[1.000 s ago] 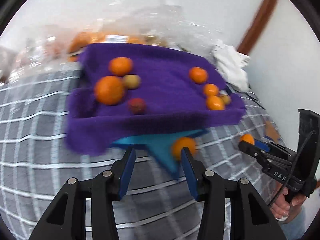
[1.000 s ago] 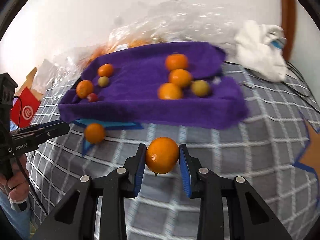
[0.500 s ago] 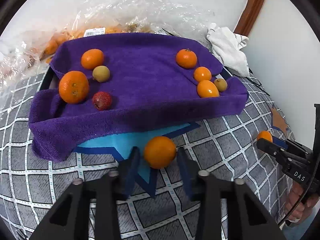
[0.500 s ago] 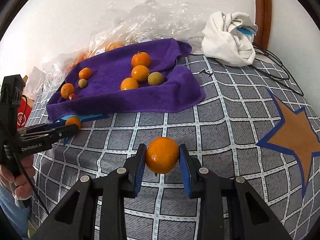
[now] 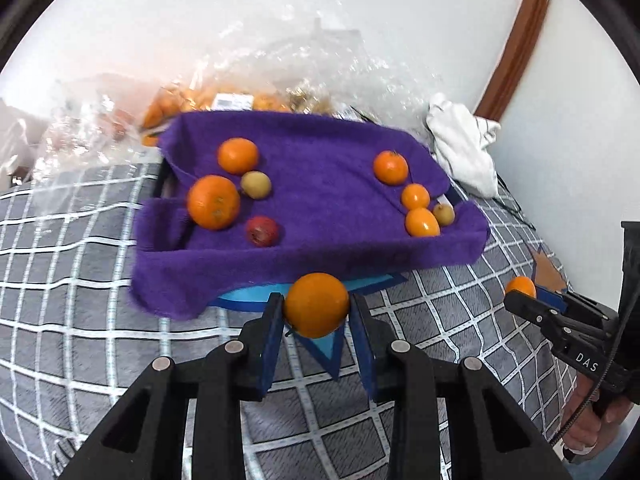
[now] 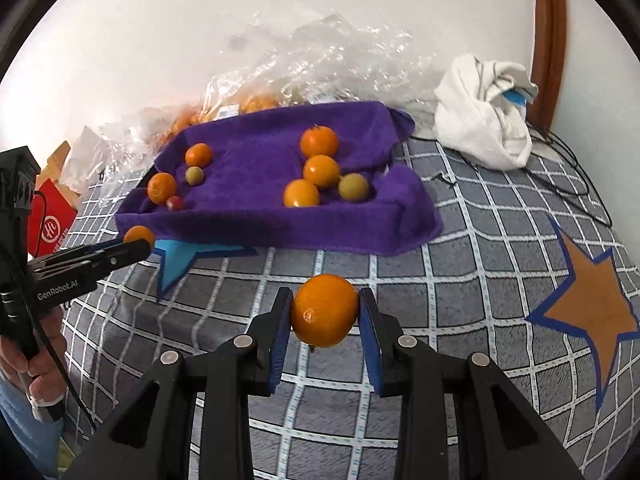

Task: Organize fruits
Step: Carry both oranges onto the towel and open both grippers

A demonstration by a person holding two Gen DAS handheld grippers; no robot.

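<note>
My left gripper (image 5: 316,312) is shut on an orange (image 5: 316,305) and holds it just in front of the purple towel-lined tray (image 5: 304,264). My right gripper (image 6: 325,316) is shut on another orange (image 6: 325,310) above the checked bedspread, in front of the tray (image 6: 280,232). Several oranges lie in the tray in two groups, left (image 5: 213,201) and right (image 5: 391,167), with two small green fruits (image 5: 256,185) and a red one (image 5: 262,231). The left gripper with its orange (image 6: 138,236) shows at the left of the right wrist view.
A clear plastic bag of oranges (image 5: 224,98) lies behind the tray by the wall. A white cloth bundle (image 6: 486,114) sits at the back right with a black cable (image 6: 576,184). A red box (image 6: 50,228) is at the far left. An orange star patch (image 6: 592,312) marks the bedspread.
My left gripper has closed on the orange that lay by the blue star and lifted it. The right gripper, still holding its orange, has moved back toward the tray.
</note>
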